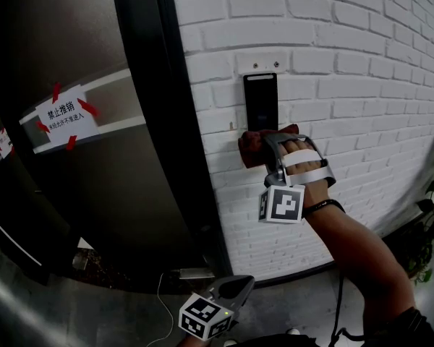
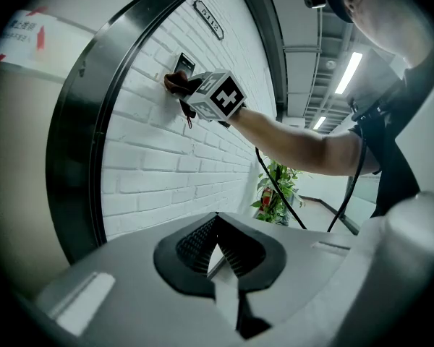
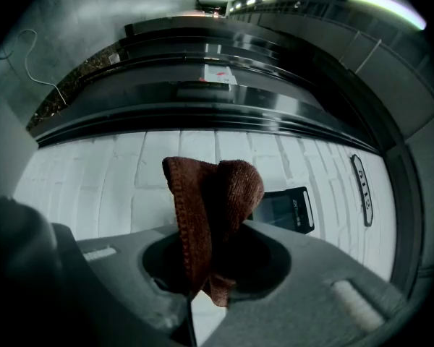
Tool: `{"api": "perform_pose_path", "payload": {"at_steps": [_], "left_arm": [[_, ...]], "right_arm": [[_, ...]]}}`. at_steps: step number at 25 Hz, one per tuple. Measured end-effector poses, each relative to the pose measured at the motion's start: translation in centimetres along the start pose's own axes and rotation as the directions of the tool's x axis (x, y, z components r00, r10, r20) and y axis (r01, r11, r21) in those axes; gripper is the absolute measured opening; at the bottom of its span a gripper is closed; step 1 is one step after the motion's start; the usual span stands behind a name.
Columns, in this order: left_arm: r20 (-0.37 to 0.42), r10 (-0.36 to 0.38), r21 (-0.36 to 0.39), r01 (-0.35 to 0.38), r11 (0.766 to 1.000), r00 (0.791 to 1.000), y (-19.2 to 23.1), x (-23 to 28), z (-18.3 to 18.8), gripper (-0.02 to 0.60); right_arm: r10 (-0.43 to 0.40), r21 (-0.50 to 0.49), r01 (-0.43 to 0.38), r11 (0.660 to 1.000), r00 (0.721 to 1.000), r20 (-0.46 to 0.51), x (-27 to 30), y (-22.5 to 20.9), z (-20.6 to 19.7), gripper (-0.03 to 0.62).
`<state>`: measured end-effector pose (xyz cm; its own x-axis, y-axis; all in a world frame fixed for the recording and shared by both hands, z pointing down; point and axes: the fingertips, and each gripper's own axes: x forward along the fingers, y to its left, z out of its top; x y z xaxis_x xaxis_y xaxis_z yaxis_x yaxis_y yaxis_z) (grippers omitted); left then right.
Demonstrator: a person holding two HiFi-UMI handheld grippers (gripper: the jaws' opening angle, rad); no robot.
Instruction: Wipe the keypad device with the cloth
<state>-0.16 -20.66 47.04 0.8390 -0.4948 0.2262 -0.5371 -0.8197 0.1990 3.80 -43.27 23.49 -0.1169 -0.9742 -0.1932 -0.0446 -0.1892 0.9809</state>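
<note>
The left tongs (image 2: 217, 226) hang low by the dark door (image 1: 94, 194), pressed together on nothing, well apart from the keypad (image 1: 260, 101) on the white brick wall (image 1: 362, 56). The right tongs (image 3: 202, 266) pinch the brown cloth (image 3: 213, 194), whose bunched end is at the keypad's lower edge.

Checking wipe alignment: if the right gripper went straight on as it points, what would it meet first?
Probably the white brick wall just beside the keypad device, with the held cloth touching first; depth is unclear.
</note>
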Motion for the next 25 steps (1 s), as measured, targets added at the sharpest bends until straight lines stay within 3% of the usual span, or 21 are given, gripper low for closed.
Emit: {"api": "perform_pose_path", "payload": {"at_steps": [17,21,25], "left_arm": [[0.014,-0.017,0.009,0.017,1.000,1.000,0.6,-2.2,0.0,0.017],[0.019,-0.030,0.015,0.030,0.999,0.999,0.8,-3.2,-0.1,0.017],[0.018,-0.043,0.009,0.043,0.999,0.999,0.8,-4.5,-0.5,0.017]], "right_arm": [[0.023,0.005,-0.023,1.000,0.999,-0.033,-0.2,0.7,0.4,0.051],[0.053,0.001,-0.053,0.999,0.997,-0.052,-0.2,1.4,0.4,0.051],[0.133,-0.015,-0.135,0.991,0.987,-0.095,-0.5,3.3,-0.3,0.051]]}}
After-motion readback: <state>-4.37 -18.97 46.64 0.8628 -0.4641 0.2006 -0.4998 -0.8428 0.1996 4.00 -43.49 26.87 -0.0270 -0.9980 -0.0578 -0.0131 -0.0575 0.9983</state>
